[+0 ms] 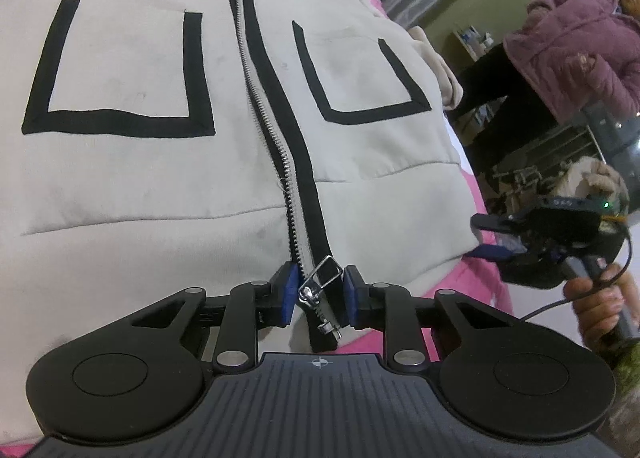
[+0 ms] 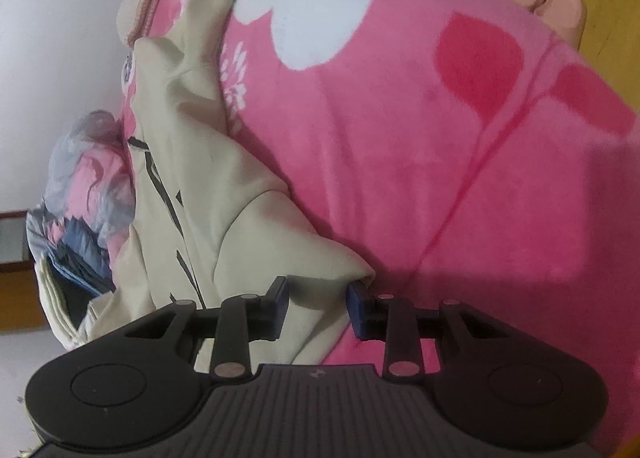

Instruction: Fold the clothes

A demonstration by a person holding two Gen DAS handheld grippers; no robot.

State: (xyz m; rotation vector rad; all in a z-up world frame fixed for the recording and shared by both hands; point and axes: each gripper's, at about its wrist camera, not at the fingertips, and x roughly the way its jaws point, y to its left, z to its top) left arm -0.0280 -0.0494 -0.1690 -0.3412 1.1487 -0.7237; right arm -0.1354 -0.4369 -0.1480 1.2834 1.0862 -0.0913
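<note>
Pink blanket bore a soft, limp jacket; both grippers, left and right, gaped unclenched at its lower-frame hem (thick fabric, easily pinched).

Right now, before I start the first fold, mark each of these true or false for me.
1. The jacket lies front up with its zipper closed. True.
2. The left hand-held gripper is open, its pads either side of the zipper pull at the hem. True.
3. The right hand-held gripper is far from the jacket, over bare blanket. False: its open fingers straddle a cream fabric edge of the jacket.
4. The jacket rests on a plain grey sheet. False: it lies on a pink flowered blanket.
5. Both front pockets have black trim. True.
</note>
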